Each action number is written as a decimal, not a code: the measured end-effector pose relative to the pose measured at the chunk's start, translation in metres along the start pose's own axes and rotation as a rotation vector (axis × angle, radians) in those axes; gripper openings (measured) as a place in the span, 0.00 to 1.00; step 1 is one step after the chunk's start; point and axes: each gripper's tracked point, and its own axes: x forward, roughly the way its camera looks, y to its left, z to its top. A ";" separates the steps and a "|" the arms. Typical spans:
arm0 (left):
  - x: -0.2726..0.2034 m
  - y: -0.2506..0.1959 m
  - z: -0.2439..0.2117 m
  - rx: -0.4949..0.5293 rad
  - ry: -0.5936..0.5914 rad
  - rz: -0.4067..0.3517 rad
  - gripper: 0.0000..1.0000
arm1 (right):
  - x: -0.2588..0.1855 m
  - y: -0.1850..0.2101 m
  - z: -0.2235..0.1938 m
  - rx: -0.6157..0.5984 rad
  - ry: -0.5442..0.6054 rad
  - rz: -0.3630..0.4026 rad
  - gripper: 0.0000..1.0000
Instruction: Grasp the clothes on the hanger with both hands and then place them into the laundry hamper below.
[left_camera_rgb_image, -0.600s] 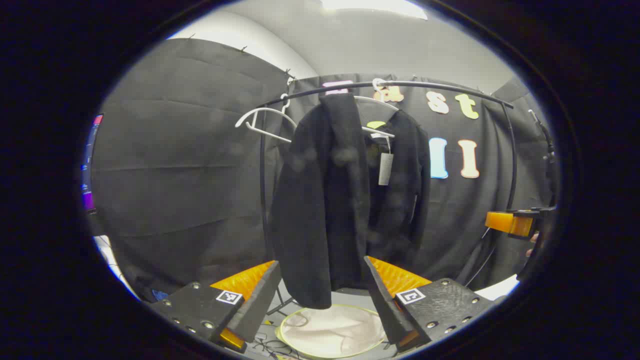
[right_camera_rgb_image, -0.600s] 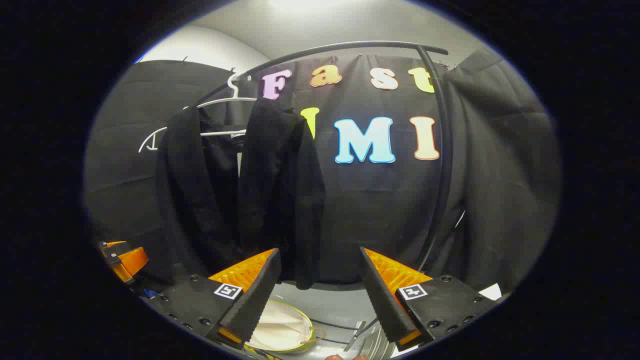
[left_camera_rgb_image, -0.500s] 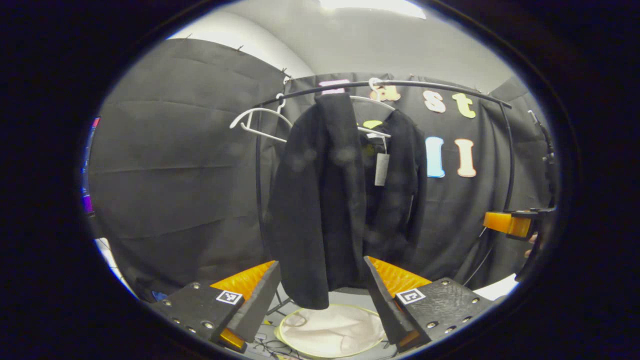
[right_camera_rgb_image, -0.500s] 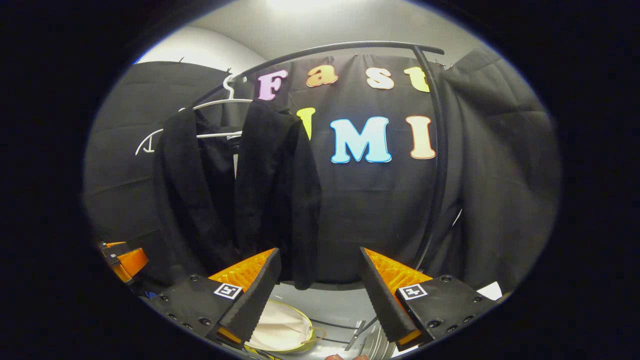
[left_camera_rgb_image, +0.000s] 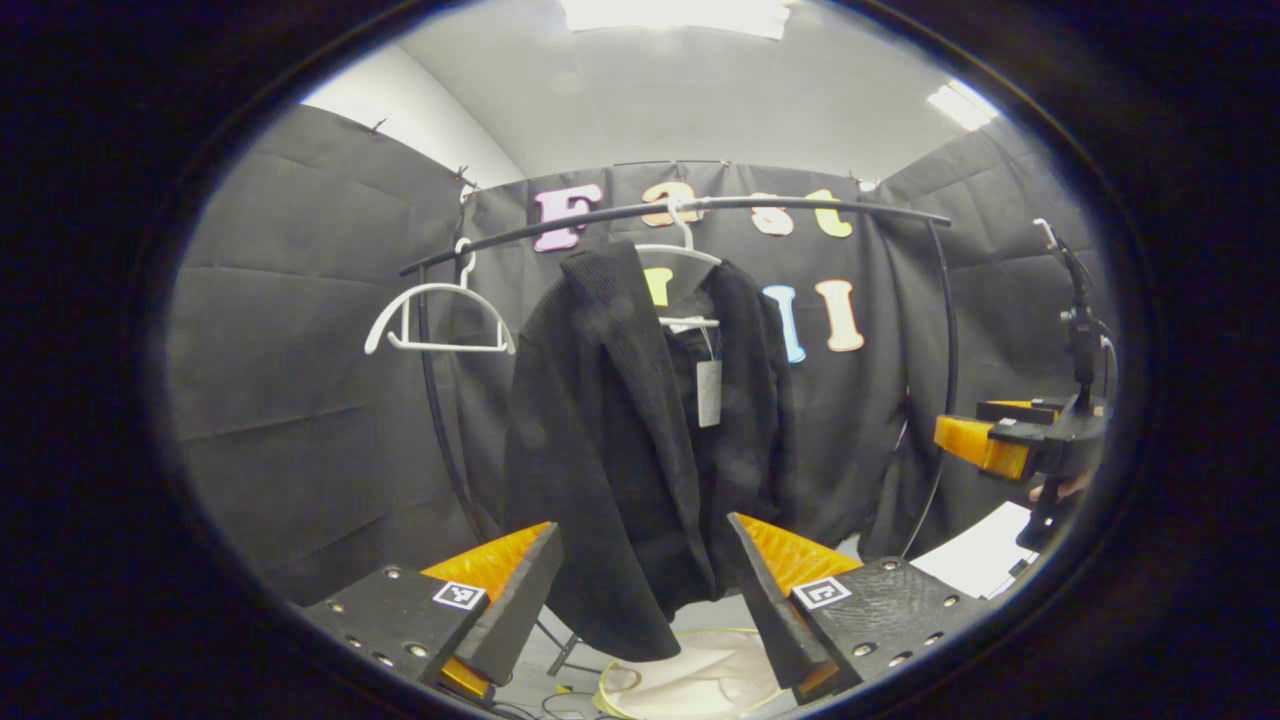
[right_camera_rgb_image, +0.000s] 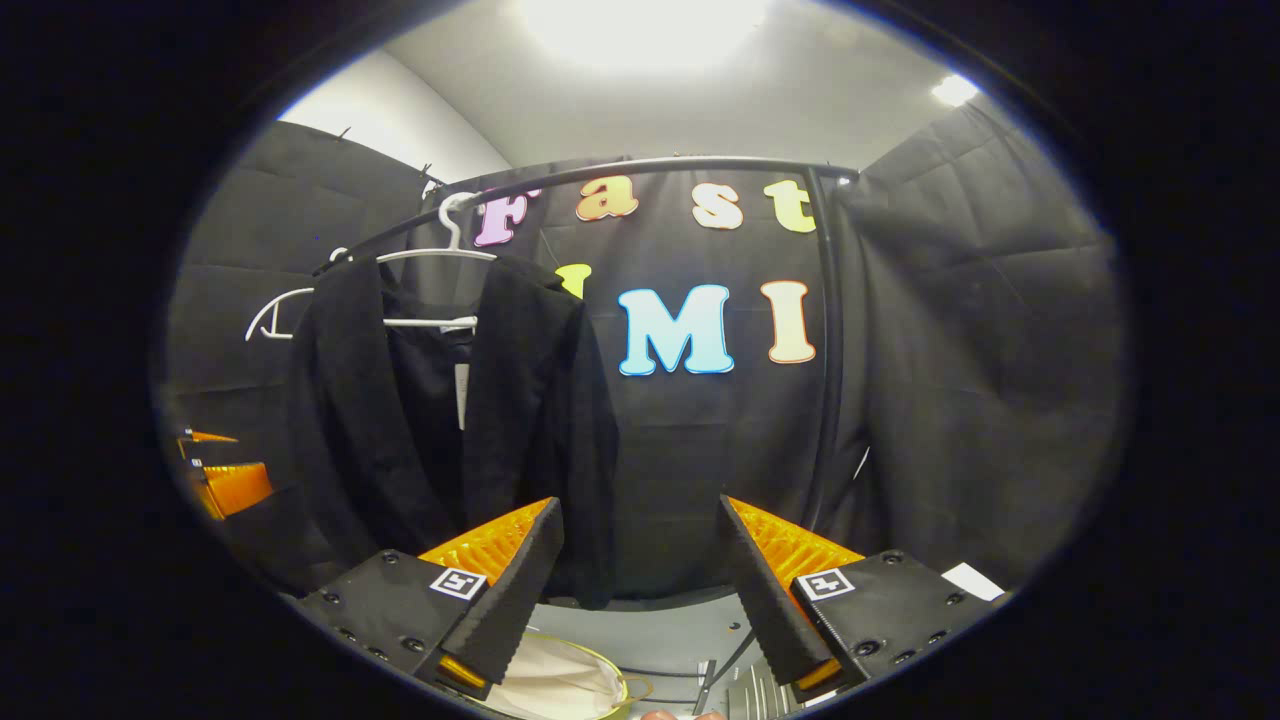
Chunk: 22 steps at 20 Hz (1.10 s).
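The jacket hangs lengthwise from a hanger on the rail, above the hamper, ahead of the empty, spread left gripper and nearer it than the right gripper, likewise spread and empty.

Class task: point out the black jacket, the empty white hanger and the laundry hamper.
black jacket (left_camera_rgb_image: 600, 450), left gripper view, front panel.
empty white hanger (left_camera_rgb_image: 435, 318), left gripper view, shoulder arch.
laundry hamper (left_camera_rgb_image: 690, 680), left gripper view, pale lining.

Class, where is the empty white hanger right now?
In the left gripper view the empty hanger hangs on the rail, left of the black jacket.
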 end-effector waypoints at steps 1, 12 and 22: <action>0.000 0.006 0.004 -0.019 -0.001 -0.015 0.95 | -0.005 0.007 0.001 -0.002 0.006 -0.003 0.97; 0.003 0.030 0.042 -0.104 -0.032 -0.031 0.94 | -0.024 0.015 0.042 0.080 0.028 -0.095 0.97; 0.052 0.022 0.096 -0.166 -0.049 0.144 0.94 | 0.045 0.012 0.085 0.090 0.002 0.055 0.93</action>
